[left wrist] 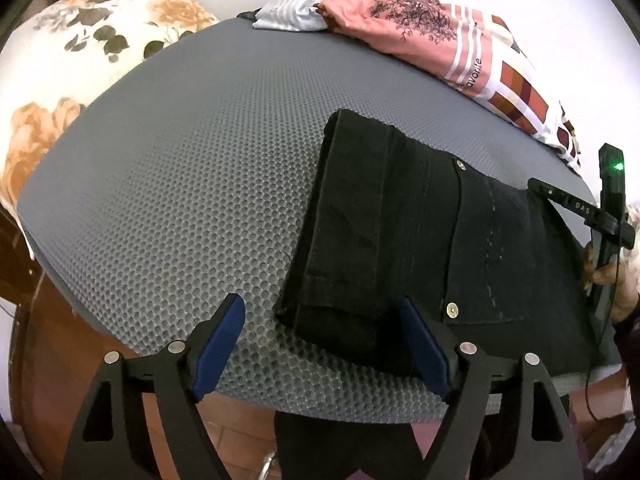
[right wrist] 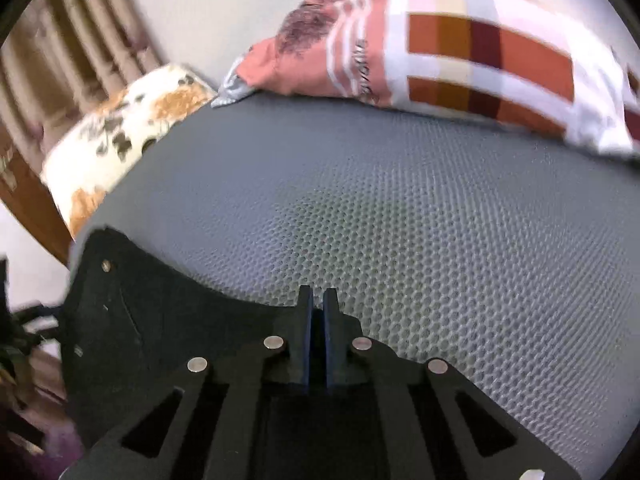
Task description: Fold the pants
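Note:
Black pants [left wrist: 400,232] lie partly folded on the grey honeycomb mat [left wrist: 180,184], folded leg ends on the left, waist with metal buttons toward the right. My left gripper [left wrist: 320,340] is open above the pants' near left corner, its blue pads [left wrist: 218,350] apart and holding nothing. My right gripper [right wrist: 318,300] is shut on the black pants [right wrist: 132,320] at their edge, the fabric stretching off to the left. The right gripper's body [left wrist: 608,216] shows at the far right of the left wrist view, by the waist.
A pile of clothes, pink and striped [left wrist: 432,36], lies along the mat's far edge, also in the right wrist view [right wrist: 440,52]. A floral pillow [left wrist: 80,60] sits at the far left. The mat's near edge [left wrist: 320,408] drops to a wooden floor.

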A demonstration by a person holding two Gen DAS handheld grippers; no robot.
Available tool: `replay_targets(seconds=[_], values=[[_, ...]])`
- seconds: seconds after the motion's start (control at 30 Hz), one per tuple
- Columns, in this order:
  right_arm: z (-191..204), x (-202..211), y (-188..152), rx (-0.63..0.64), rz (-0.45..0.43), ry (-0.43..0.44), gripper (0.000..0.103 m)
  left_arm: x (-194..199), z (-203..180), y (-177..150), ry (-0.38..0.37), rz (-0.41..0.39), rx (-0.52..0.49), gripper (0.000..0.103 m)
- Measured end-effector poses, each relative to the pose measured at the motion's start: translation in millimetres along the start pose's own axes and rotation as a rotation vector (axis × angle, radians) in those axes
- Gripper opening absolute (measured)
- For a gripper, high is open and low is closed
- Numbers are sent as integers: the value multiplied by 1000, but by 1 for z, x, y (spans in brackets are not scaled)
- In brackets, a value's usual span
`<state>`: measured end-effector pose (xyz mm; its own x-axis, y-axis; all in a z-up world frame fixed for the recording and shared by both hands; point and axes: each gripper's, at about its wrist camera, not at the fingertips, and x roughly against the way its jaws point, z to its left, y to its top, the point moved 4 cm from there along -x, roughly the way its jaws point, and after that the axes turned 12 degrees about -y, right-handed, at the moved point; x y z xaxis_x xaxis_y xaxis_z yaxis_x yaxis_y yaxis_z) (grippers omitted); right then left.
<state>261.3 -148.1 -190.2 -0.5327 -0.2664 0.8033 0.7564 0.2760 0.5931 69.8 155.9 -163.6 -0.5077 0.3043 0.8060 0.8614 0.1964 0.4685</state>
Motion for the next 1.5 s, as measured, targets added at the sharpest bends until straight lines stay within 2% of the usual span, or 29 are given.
replay_targets(seconds=[0.13,0.23,0.33,0.43,0.53,0.57,0.67,0.77,0.83,0.87,0.97,1.07,1.17,1.27,1.37,1.43,1.5], values=[[-1,-1,2,-15,0,8,6,16,-13,8,45,-62,-67,80],[-11,7,5,-77,-39,20,8,28,-33,14,13,-108,-144,80],[-19,24,10,-158,-61,57,10,22,-54,22,-39,-92,-211,80],[0,40,7,-93,-39,92,10,-2,-65,26,-65,-20,-256,80],[18,35,-6,3,13,63,10,-27,-61,26,-69,19,-255,80],[20,27,-12,27,37,26,10,-34,-58,26,-60,28,-251,80],[15,19,-16,-1,55,19,7,-42,-54,25,-35,25,-257,80],[1,16,-15,-47,51,-38,9,-45,-54,26,-40,24,-252,83],[-19,13,-18,-135,72,-39,36,-47,-54,26,-33,25,-253,84],[-31,17,-20,-169,65,-73,36,-48,-54,26,-30,26,-252,84],[-66,50,-35,-317,-12,-56,36,-50,-56,28,-18,29,-250,86],[-114,102,-74,-498,-82,-43,36,-52,-57,30,-12,31,-235,89],[-165,164,-137,-658,-137,-91,36,-55,-58,32,-5,36,-225,92],[-227,239,-218,-829,-190,-197,37,-58,-61,35,6,41,-224,95],[-282,296,-301,-987,-175,-298,37,-60,-62,36,13,35,-219,97],[-304,319,-329,-1039,-190,-312,37,-60,-62,35,16,24,-219,98],[-315,331,-333,-1014,-207,-327,37,-60,-63,35,21,11,-220,98]])
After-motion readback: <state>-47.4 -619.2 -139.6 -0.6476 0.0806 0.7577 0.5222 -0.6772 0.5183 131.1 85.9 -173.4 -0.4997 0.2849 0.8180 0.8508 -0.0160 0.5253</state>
